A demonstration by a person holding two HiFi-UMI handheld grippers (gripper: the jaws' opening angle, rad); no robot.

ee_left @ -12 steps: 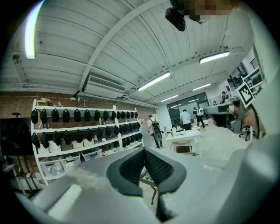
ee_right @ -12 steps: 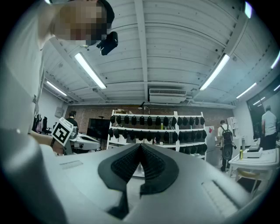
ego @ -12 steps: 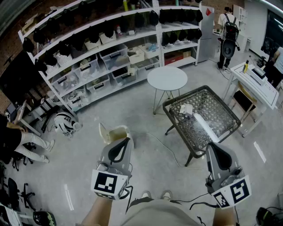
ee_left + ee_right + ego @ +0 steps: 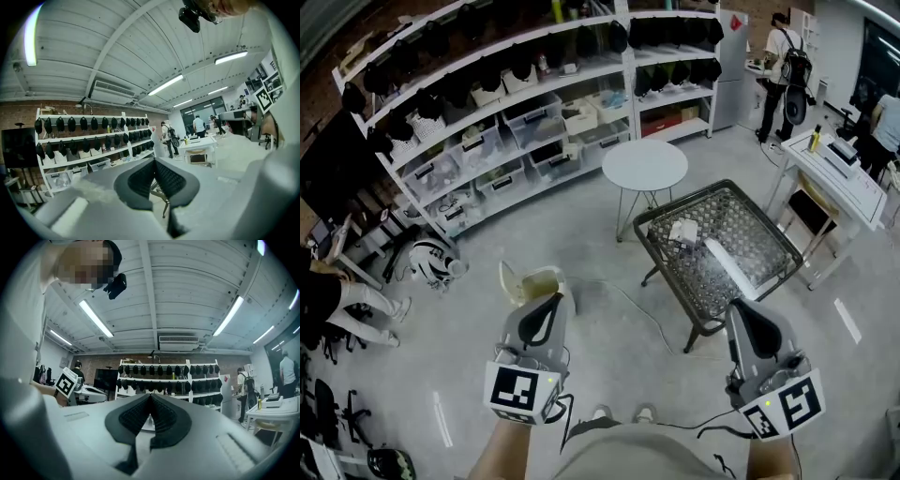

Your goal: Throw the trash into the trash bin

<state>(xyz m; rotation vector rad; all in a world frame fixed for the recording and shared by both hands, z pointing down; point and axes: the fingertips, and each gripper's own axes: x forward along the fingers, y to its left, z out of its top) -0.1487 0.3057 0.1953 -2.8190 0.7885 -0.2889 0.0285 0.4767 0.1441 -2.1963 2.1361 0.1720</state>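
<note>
The trash lies on a black wire-mesh table [image 4: 757,232] at the right of the head view: a crumpled white paper [image 4: 682,231] and a white tube-like piece [image 4: 727,263]. A cream trash bin [image 4: 536,278] with its lid raised stands on the floor, partly hidden behind my left gripper [image 4: 554,299]. That gripper is shut and holds nothing; its pads meet in the left gripper view [image 4: 153,162]. My right gripper [image 4: 737,307] hovers by the near corner of the mesh table, also shut and empty [image 4: 150,398].
A round white table [image 4: 644,164] stands behind the mesh table. Long shelves [image 4: 502,122] with bins and dark helmets line the back. A white desk [image 4: 844,176] is at the right, a person [image 4: 785,64] stands far right, another sits at the left [image 4: 337,298]. A cable [image 4: 639,305] crosses the floor.
The whole head view has shifted slightly, so everything sits a little further left. Both grippers stay shut and hold the same pose in front of the body.
</note>
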